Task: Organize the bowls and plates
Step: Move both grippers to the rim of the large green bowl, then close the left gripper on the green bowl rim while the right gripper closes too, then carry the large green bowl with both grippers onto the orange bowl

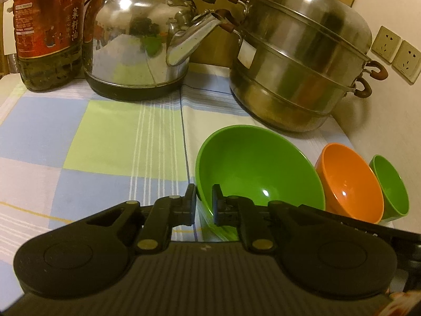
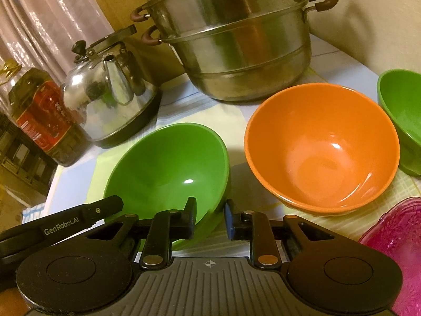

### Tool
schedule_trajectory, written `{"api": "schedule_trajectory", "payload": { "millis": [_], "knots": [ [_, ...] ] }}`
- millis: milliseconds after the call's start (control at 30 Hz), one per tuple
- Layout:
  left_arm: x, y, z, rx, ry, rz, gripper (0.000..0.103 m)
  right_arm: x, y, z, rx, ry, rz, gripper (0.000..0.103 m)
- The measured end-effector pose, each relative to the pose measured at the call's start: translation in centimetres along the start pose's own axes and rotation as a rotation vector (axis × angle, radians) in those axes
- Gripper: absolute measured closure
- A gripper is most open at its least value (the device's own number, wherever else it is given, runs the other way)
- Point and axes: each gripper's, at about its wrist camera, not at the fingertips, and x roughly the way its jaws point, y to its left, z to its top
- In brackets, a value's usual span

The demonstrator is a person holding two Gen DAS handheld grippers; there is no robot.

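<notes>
Fingers of the left gripper (image 1: 204, 203) pinch the near rim of the large green bowl (image 1: 259, 168), one pad inside the wall, one outside. The right gripper (image 2: 210, 217) straddles the same bowl's rim (image 2: 168, 168) with a gap showing, so whether it grips cannot be told. The bowl tilts, its mouth toward the cameras. To its right stand an orange bowl (image 2: 322, 144), then a smaller green bowl (image 2: 401, 115); a pink glass dish (image 2: 397, 247) lies nearest. All rest on a blue, green and white checked cloth (image 1: 105, 137) by a cream wall with two sockets (image 1: 396, 52). Behind are a steel kettle (image 1: 136, 44), a tiered steamer pot (image 1: 302, 58) and an oil bottle (image 1: 48, 29) labelled 菜籽油. The left gripper's arm reads "GenRobot.AI".
</notes>
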Motion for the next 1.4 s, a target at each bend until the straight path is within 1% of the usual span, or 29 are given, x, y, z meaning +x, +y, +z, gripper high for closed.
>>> {"api": "schedule_trajectory", "payload": {
  "millis": [167,300,533,700,800,1033,1200,1400],
  "knots": [
    [-1.3,-0.3,0.3,-0.002,-0.005,0.015,0.093,-0.8,0.6,0.2,-0.023,-0.013,0.008,0.081],
    [-2.8,-1.0,0.9,0.009,-0.031,0.014,0.093,-2.2,1.1,0.7,-0.027,-0.024,0.006,0.081],
    [-4.6,-3.1,2.1,0.027,-0.072,-0.019,0.093,-5.7,1.7,1.8,-0.055,-0.088,-0.017,0.081],
    [-5.1,-5.3,2.7,0.056,-0.089,-0.048,0.093,-7.8,1.0,2.7,-0.058,-0.13,-0.049,0.081],
    [-5.1,-6.7,2.7,0.075,-0.092,-0.063,0.093,-8.7,0.4,3.1,-0.054,-0.142,-0.07,0.081],
    [-3.9,-10.2,3.0,0.134,-0.092,-0.105,0.093,-9.7,-2.6,3.5,-0.017,-0.148,-0.105,0.081],
    [-2.3,-12.4,2.9,0.178,-0.077,-0.123,0.093,-10.0,-5.0,3.9,0.024,-0.15,-0.134,0.081],
    [-0.2,-14.1,3.0,0.193,-0.053,-0.138,0.093,-9.8,-7.0,4.5,0.063,-0.145,-0.166,0.081]
  ]
}}
